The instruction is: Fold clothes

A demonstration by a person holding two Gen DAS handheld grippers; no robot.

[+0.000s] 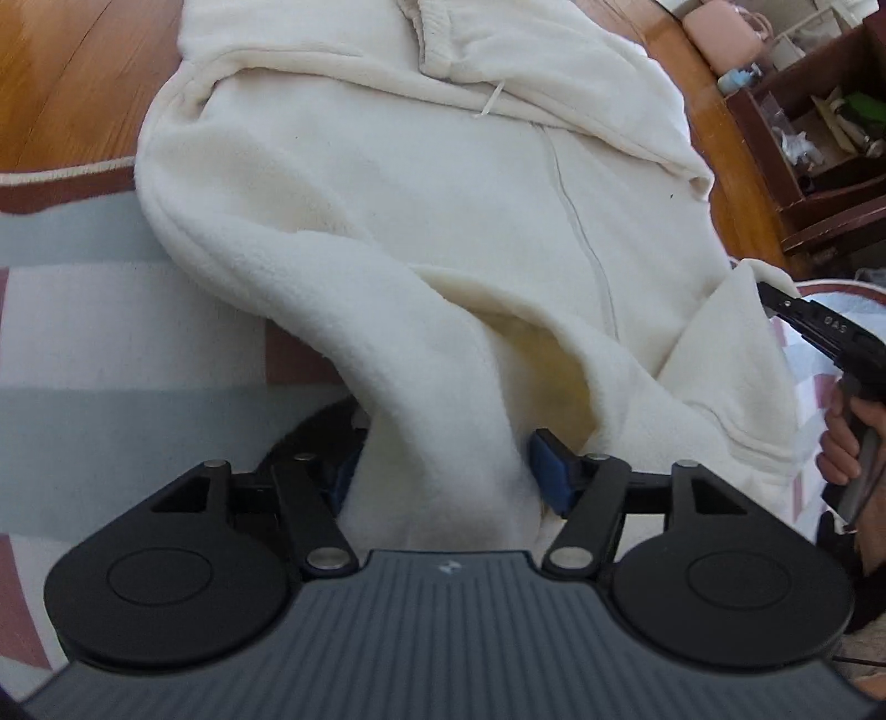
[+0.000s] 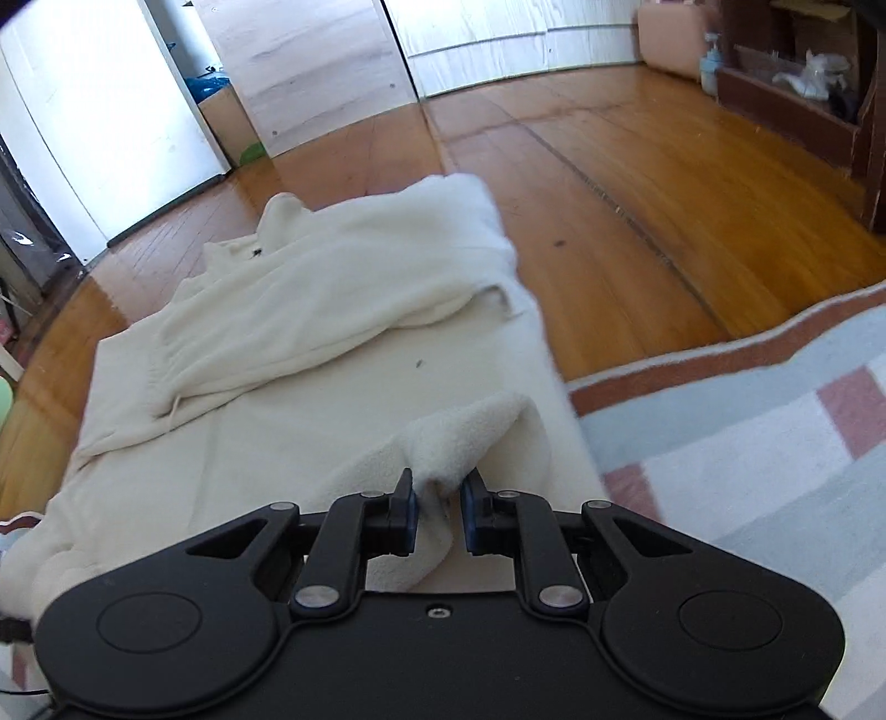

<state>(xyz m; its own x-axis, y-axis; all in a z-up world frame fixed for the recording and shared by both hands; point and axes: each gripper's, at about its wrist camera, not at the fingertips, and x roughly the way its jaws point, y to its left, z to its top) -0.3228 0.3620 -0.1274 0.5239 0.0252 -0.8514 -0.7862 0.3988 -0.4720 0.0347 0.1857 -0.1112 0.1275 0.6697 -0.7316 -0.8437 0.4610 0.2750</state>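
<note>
A white fleece zip garment (image 1: 443,183) lies spread over the wooden floor and the rug. In the left wrist view my left gripper (image 1: 446,476) is shut on a thick raised fold of its near edge, which fills the gap between the blue pads (image 1: 554,476). At the right edge of that view a hand (image 1: 847,443) holds my right gripper (image 1: 769,293) against the garment's side flap. The right wrist view shows my right gripper (image 2: 439,498) shut on a lifted corner of the garment (image 2: 465,432). A sleeve (image 2: 332,299) lies folded across the body further out.
A rug (image 1: 83,354) in grey, white and pink blocks lies under the near part; it also shows as the rug (image 2: 775,443) at the right. Wooden floor (image 2: 637,210) spreads beyond. A dark wooden shelf (image 1: 819,138) with clutter and a pink bag (image 1: 720,33) stand far right. White doors (image 2: 111,111) close the far side.
</note>
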